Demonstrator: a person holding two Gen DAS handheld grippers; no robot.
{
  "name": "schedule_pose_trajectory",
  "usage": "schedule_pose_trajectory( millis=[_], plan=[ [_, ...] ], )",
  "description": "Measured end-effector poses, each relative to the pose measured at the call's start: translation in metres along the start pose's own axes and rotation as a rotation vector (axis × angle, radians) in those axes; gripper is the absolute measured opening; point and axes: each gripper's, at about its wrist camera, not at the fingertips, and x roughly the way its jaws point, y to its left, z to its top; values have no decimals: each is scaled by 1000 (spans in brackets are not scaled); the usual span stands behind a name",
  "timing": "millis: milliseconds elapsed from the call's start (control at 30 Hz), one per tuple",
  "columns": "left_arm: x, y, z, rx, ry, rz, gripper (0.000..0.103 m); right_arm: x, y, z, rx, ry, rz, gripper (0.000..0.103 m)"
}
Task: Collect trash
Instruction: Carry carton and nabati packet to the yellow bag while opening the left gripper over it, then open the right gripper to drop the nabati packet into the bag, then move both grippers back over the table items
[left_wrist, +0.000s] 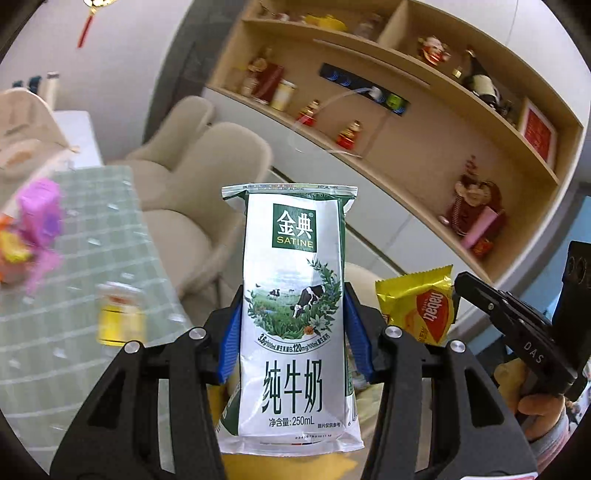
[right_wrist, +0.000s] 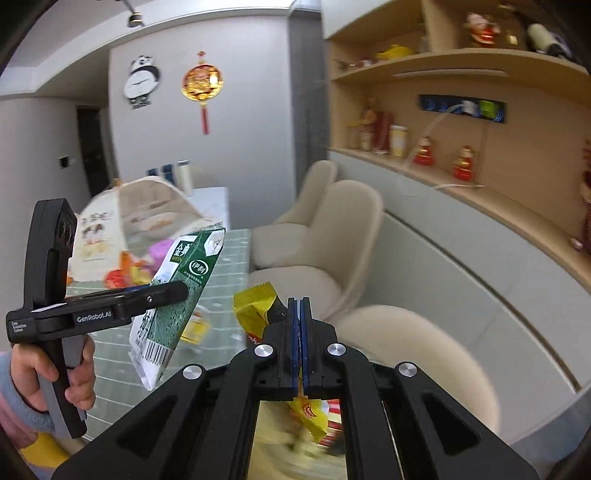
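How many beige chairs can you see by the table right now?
3. In the right wrist view, the farthest chair and the middle chair stand by the table, the nearest chair under the right gripper. More may be hidden.

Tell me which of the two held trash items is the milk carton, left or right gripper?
The left gripper holds it: the white-and-green Satine milk carton, upright between blue pads. The right gripper is shut on a crinkled yellow snack wrapper instead.
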Motion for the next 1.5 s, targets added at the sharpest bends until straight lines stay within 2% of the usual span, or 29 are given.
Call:
schedule_pose_trajectory(
  millis=[133,200,300,367,500,600,767,933,1067,1167,1367,1400,1500],
  plan=[
    [45,-32,-15,-10,29,-52,47,3,-40,-10,11,22,-37,4],
    [70,-39,-23,-19,89,-79,50,7,-52,-14,16,31,-50,4],
    [99,-42,-35,-26,181,-44,51,15,-66,-21,40,39,-54,4],
    [102,-40,-39,-33,194,-25,51,20,-71,-22,66,34,-34,4],
    [87,-33,-38,-41,173,14,51,38,-66,-22,110,36,40,4],
    [72,-24,-37,-47,167,26,51,62,-56,-31,142,71,100,4],
    [41,-4,-45,-33,165,78,51,121,-36,-69,191,217,175,4],
    [12,23,-55,-37,153,152,51,164,-21,-112,191,366,174,4],
    [-5,53,-64,-116,153,185,51,180,-22,-131,221,443,156,4],
    [-17,73,-72,-161,144,210,51,172,-18,-130,199,437,150,4],
    [-35,109,-88,-205,142,279,51,142,-3,-114,110,366,98,5],
    [-37,114,-89,-210,142,285,51,138,-2,-112,105,358,93,8],
    [-45,136,-96,-235,139,312,51,125,11,-103,104,315,97,36]
  ],
)
